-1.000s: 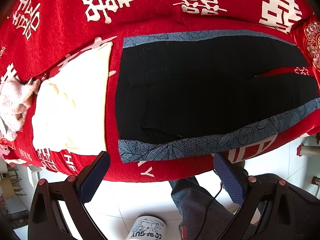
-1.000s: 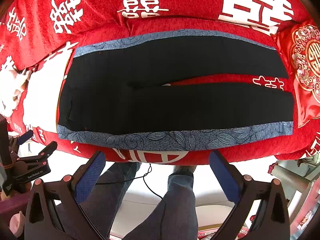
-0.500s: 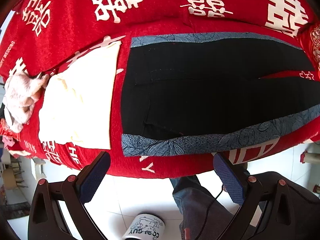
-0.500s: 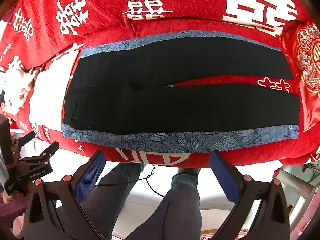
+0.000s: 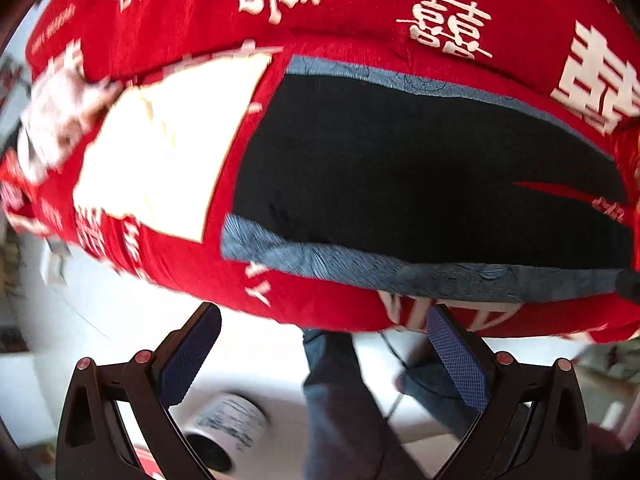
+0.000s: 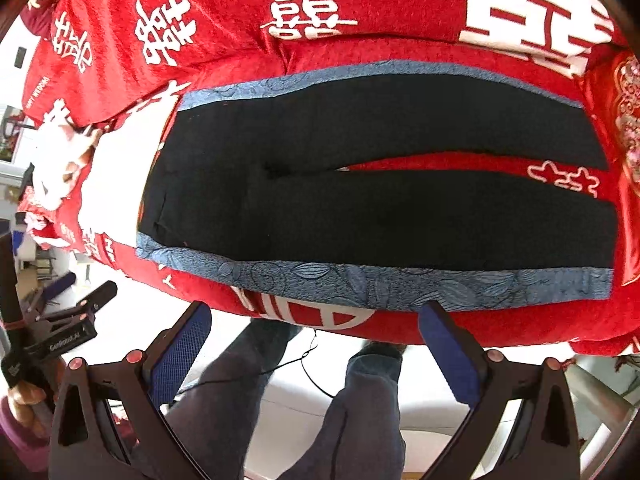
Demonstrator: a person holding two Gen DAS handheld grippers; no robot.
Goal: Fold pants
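Note:
Black pants with blue patterned side bands lie flat on a red cloth-covered surface, waist to the left, legs running right with a narrow gap between them. They also show in the left wrist view, which is blurred. My left gripper is open and empty, off the near edge below the waist end. My right gripper is open and empty, off the near edge below the near leg's blue band.
A folded cream cloth lies left of the waist, with a pink-white bundle beyond it. A patterned red cushion sits at the right. A mug stands on the white floor, beside the person's legs.
Both grippers have moved closer to the near edge of the surface. The left view has swung and tilted, and is now blurred. The pants have not moved.

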